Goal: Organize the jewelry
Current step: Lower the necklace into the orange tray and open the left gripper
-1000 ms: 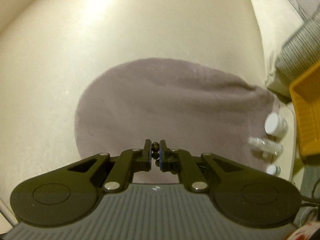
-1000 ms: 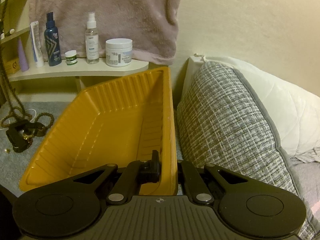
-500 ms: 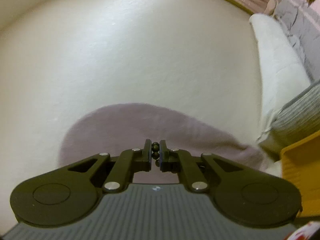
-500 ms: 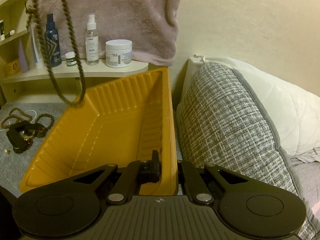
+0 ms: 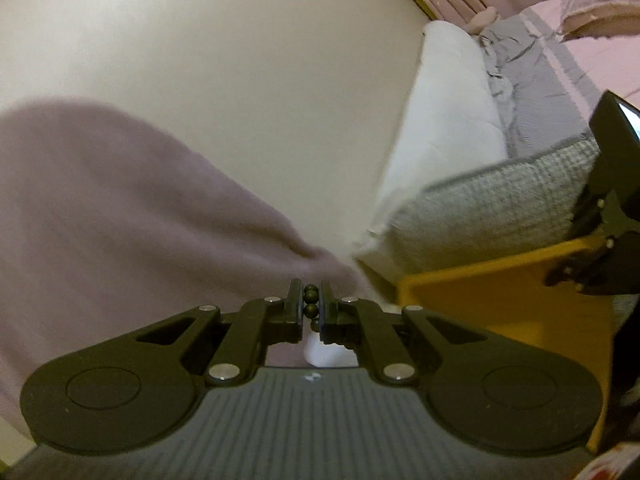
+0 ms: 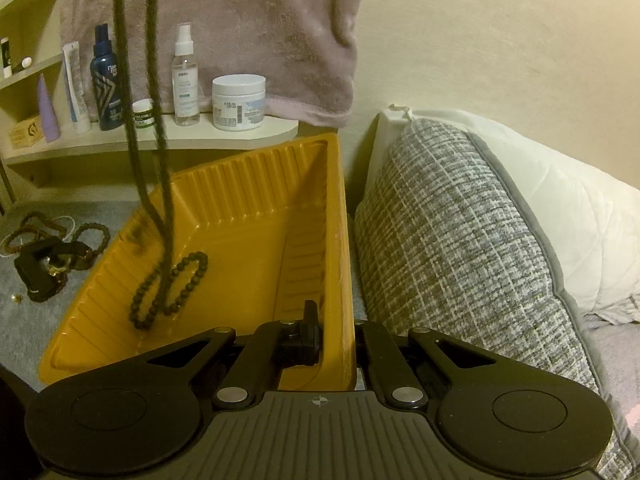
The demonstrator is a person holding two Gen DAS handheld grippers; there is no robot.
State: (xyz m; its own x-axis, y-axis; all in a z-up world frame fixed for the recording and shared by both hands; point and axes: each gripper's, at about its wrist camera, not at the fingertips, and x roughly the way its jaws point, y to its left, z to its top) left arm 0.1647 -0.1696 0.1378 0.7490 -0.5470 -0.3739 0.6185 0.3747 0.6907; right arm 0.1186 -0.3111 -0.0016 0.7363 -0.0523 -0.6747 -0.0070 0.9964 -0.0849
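Yellow plastic fills the middle of my right view: one ribbed tray [image 6: 248,216], tipped up on the grey bed cover [image 6: 24,300], with my right tongs [image 6: 336,344] clamped on its near rim, one finger inside the wall and one outside. My left tongs [image 5: 311,308] are pinched on one long string of dark beads [image 5: 310,304]; three or four beads show between the pads. From the right camera I see that same string hanging down as two strands from the top of the frame, and its lower end lies coiled in a loop on the tray floor [image 6: 172,288].

Left of the tray, on the bed cover, a small heap of jewelry [image 6: 44,248] waits: I count about three beaded loops around one black stand, though the tangle is too dim for a sure count.

On the shelf [image 6: 160,146] behind stand six containers that I can count: one lilac cone, one white tube, one dark blue spray bottle [image 6: 106,80], one small green-labelled pot, one clear spray bottle [image 6: 185,76] and one white jar [image 6: 239,102]. One mauve towel [image 6: 240,32] hangs over them. Right of the tray sit two pillows: one grey checked [image 6: 448,240], one white [image 6: 560,208] behind it.
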